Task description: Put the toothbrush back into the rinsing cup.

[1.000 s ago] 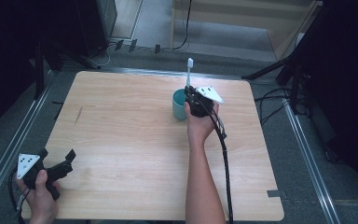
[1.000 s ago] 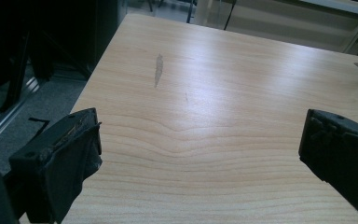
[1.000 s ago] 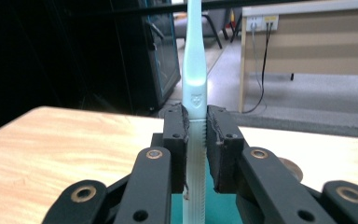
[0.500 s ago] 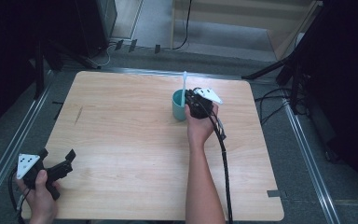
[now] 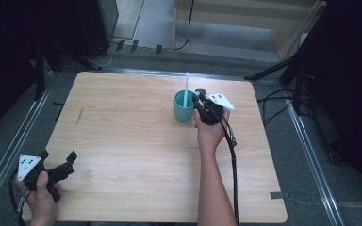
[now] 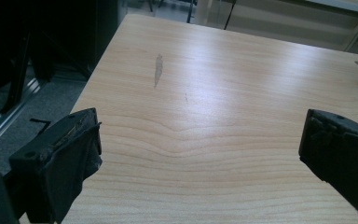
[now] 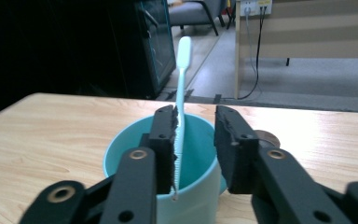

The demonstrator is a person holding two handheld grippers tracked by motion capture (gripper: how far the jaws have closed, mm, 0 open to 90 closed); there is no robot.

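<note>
A pale blue toothbrush [image 7: 182, 88] stands in a teal cup [image 7: 121, 161], head up, leaning against the rim on the far side. The cup sits toward the far right part of the wooden table [image 5: 136, 136], with a small round dark thing just beside it that is too small to identify.

The right gripper [image 7: 195, 135] hovers at the cup's mouth. Its jaws are parted a little, with a clear gap between them; the brush handle lies against the inner face of the left-hand jaw in the right gripper view, while the other jaw stands apart from it. So nothing is pinched: the brush rests in the cup on its own.

The brush looks like thin, light plastic, stiff along its length but smooth and likely to swivel or slip in a loose pinch. The best hold is probably on the straight handle just above the rim, squarely between the pads, not up at the bristles. The cup also looks light and could tip or slide if the brush is levered sideways.

The left gripper [image 5: 56, 170] rests at the near left corner, well apart, jaws wide and empty.
</note>
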